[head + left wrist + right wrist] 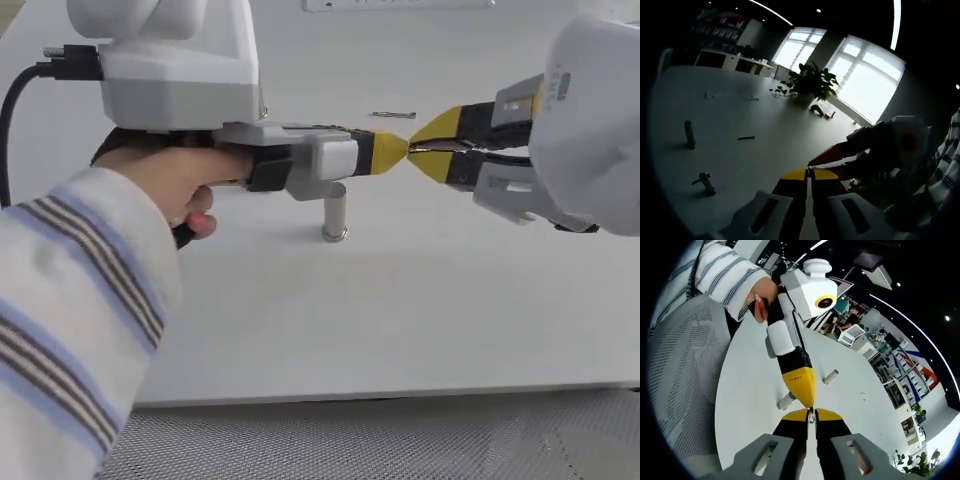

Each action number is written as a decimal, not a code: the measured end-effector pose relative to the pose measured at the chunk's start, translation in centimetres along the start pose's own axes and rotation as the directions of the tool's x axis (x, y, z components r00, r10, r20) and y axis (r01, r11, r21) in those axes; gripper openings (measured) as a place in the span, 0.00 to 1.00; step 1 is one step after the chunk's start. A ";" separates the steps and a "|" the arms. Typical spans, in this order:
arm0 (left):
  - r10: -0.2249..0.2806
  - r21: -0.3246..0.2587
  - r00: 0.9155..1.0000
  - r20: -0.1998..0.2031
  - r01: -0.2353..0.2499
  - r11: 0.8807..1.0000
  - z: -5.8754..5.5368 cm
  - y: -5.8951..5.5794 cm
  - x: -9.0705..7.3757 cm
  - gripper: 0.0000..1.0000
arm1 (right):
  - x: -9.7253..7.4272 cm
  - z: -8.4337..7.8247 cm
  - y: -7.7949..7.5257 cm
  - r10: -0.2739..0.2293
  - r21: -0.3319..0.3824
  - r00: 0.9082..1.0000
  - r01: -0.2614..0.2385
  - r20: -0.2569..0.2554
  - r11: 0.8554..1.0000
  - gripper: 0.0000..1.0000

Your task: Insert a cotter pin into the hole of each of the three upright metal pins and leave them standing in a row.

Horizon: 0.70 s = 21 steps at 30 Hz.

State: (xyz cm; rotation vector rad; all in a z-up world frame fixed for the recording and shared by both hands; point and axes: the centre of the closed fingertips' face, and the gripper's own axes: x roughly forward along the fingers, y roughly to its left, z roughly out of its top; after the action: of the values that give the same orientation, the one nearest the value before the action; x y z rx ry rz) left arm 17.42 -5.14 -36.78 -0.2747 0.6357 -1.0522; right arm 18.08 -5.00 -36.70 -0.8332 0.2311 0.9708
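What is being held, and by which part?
A small metal cotter pin, pinched at the tips of both the left gripper and the right gripper, apparently one at each end.

From the head: looking down, close, onto table (400, 320). From left gripper (809, 173) and right gripper (811, 416): low, facing each other (tips at 6 o'clock), sharing that meeting point.

There is small dark print on the yellow tip of my left gripper (810, 404), but I cannot read it. I find no other readable text.
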 end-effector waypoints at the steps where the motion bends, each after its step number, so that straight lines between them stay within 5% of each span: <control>1: 0.001 -0.008 1.000 -0.008 -0.001 1.000 -0.2 0.0 0.0 0.00 | -0.1 -0.1 0.0 0.006 0.008 1.000 -0.006 -0.001 1.000 0.03; 5: 0.004 0.007 1.000 -0.011 -0.004 1.000 -0.4 0.0 -0.4 0.00 | 0.0 -1.1 -0.2 0.019 0.034 1.000 -0.018 -0.024 0.999 0.12; 8: 0.004 0.026 1.000 -0.013 -0.003 1.000 -0.4 0.0 -0.7 0.00 | 0.1 -1.9 0.7 0.073 0.057 0.997 -0.071 -0.037 0.996 0.18; 13: -0.014 0.057 1.000 0.000 0.014 0.998 -0.2 -0.3 -1.2 0.00 | 0.1 -2.1 1.1 0.109 0.112 0.993 -0.103 -0.041 0.988 0.19; 21: -0.052 0.153 0.999 -0.009 0.052 0.987 -0.3 -0.9 -1.7 0.00 | 0.3 -1.4 1.8 0.184 0.284 0.981 -0.193 0.057 0.939 0.23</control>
State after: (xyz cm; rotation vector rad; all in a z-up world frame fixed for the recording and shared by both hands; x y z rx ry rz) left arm 15.96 -4.03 -35.97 -0.1551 0.5513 -1.1461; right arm 17.06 -5.32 -38.71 -0.5349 0.4232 1.0973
